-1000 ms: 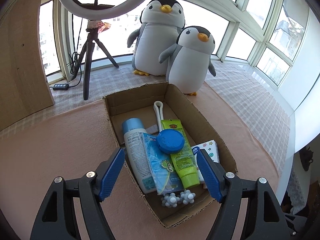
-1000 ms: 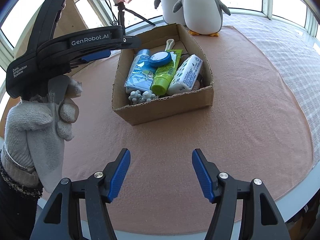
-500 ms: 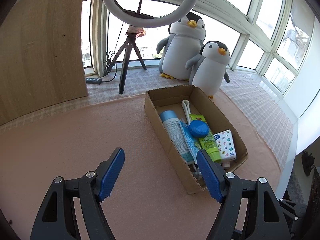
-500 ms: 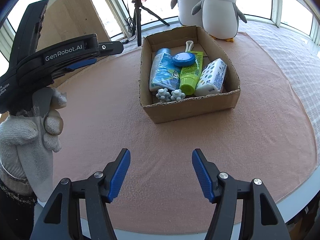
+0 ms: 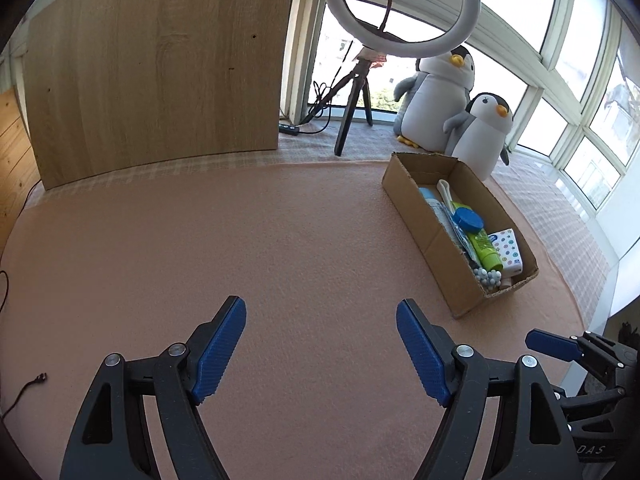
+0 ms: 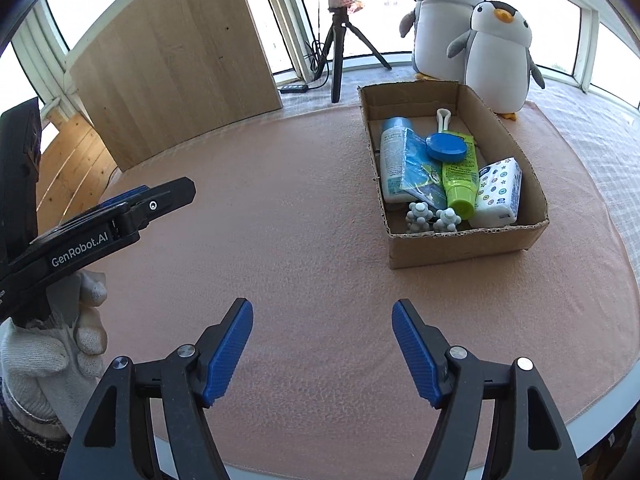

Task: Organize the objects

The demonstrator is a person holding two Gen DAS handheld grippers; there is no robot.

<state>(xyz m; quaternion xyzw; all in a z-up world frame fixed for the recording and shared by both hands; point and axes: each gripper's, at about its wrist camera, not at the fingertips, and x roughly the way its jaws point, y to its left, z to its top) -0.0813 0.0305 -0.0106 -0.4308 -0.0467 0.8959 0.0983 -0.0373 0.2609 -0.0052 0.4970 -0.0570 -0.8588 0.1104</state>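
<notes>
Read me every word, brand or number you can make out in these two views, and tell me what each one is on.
"GenRobot.AI": white lettering on the side of the left gripper, seen from the right wrist.
"DAS": partial letters on the right gripper, seen at the left view's lower right corner; the rest is cut off.
Print on the white bottle, green tube, blue packet and tissue pack: too small to read.

Matt corrugated cardboard for the box [image 6: 464, 246]; fuzzy pink felt-like cloth over the table [image 6: 304, 240]; ribbed blue plastic pads [image 6: 226, 354]; pale grained wood panel [image 5: 160, 64]; plush penguins [image 6: 500, 52]; knitted white glove [image 6: 48, 356].
</notes>
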